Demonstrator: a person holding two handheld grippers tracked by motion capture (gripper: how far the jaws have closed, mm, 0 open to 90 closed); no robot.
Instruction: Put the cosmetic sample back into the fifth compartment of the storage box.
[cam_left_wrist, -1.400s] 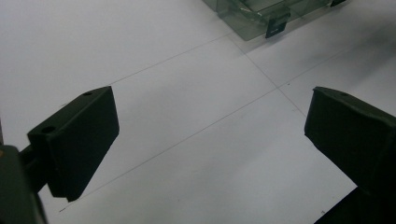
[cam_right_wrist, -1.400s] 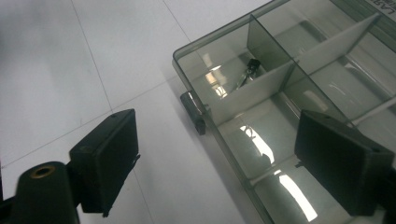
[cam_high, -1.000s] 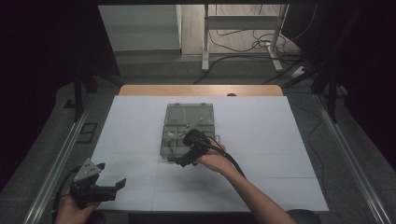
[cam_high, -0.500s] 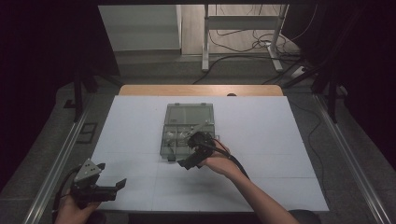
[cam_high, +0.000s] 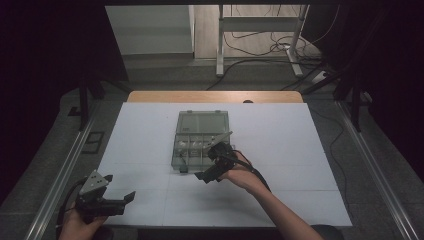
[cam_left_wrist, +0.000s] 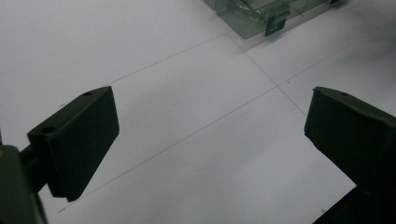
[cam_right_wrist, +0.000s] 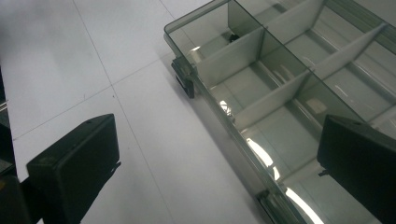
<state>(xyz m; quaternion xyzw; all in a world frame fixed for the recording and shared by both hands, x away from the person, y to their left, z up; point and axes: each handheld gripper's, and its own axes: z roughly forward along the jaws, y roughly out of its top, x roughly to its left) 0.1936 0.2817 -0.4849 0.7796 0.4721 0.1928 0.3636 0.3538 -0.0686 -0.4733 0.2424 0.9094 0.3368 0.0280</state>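
A clear, divided box (cam_high: 200, 140) is seen lying open at the middle of the white table (cam_high: 310, 150), its lid laid flat on the far side. The right gripper (cam_high: 216, 162) is held at the box's near right corner, its jaws spread wide with nothing between them; they have just been opening. In the right gripper view, the box's front wall (cam_right_wrist: 224, 116) runs between the two jaws, with one latch (cam_right_wrist: 184, 79) hanging at the near corner and a second (cam_right_wrist: 275, 205) low in the frame. The compartments look mostly bare, though small bits may be lying in some; that cannot be made out for certain.

The left gripper (cam_high: 107, 200) is kept near the table's front left edge, well apart from the box, its jaws also wide and nothing held.

The step in hand is judged to be a repositioning at the box's front edge after a release. Should the box be meant for closing, the lid's far rim would have to be reached over the compartments and swung forward, and the box steadied by the idle left gripper against sliding.
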